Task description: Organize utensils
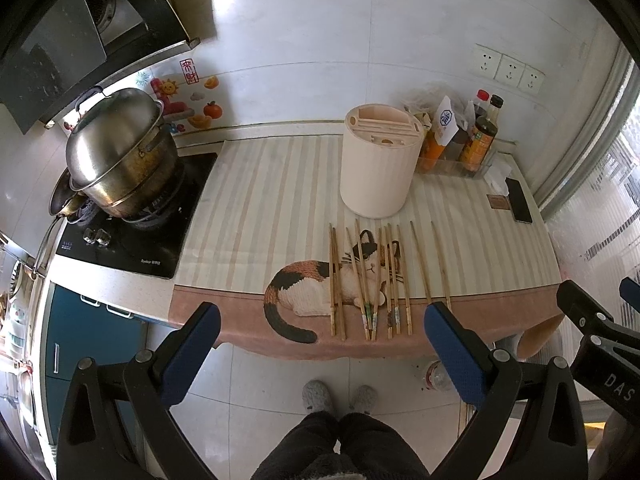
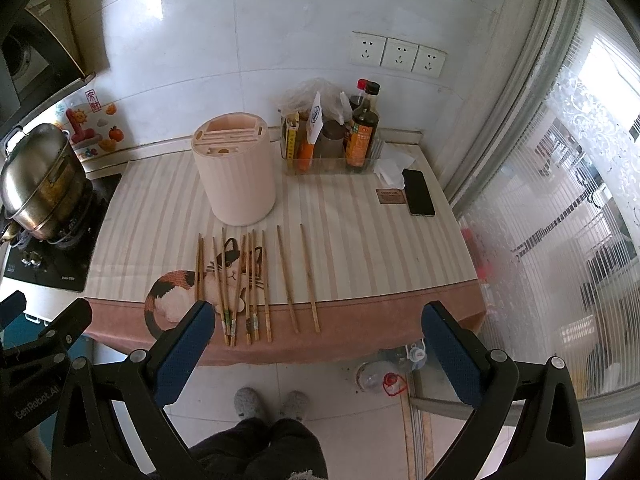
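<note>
- Both the left gripper (image 1: 320, 344) and right gripper (image 2: 316, 340) hover off the worktop's front edge, jaws spread wide, empty.
- The chopsticks (image 1: 370, 280) lie in a row near the front edge, on the cat-print mat (image 1: 256, 216); the slotted holder (image 1: 378, 160) stands just behind them.
- Best to pinch one pair mid-shaft, then tip it upright over a slot.
- Which slot suits chopsticks is hard to tell; the slot depths are hidden.

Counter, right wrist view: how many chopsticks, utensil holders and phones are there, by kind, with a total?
Chopsticks: 10, all lying loose on the mat
Utensil holder: 1
Phone: 1
Total: 12
</note>
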`<state>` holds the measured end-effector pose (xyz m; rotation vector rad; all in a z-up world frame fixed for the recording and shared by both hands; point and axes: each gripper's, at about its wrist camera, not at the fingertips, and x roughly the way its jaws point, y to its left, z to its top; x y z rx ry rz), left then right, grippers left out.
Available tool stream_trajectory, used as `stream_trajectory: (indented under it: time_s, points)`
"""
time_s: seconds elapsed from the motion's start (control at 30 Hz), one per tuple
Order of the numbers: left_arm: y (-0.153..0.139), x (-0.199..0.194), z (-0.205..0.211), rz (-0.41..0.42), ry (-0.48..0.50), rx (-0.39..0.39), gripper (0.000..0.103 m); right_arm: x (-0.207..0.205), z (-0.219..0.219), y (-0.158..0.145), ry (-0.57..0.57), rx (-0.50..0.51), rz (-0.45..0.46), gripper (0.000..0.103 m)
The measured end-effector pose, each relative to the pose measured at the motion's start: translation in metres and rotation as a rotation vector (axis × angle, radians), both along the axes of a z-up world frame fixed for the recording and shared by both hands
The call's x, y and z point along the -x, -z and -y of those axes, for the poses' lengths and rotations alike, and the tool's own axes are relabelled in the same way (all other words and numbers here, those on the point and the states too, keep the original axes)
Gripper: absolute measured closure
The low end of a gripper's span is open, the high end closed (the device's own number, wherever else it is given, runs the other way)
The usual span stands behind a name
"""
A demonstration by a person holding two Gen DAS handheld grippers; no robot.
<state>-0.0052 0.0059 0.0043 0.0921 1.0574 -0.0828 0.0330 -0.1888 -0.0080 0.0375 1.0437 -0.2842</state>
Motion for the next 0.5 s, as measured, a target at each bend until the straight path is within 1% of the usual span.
stream_trajectory:
  time_s: [0.5]
  points:
    - [0.0003,0.0001,0.0002,-0.002,0.0,0.001,0.0,0.001,-0.0009,-0.0012,-0.001,0.0,0.003,0.0]
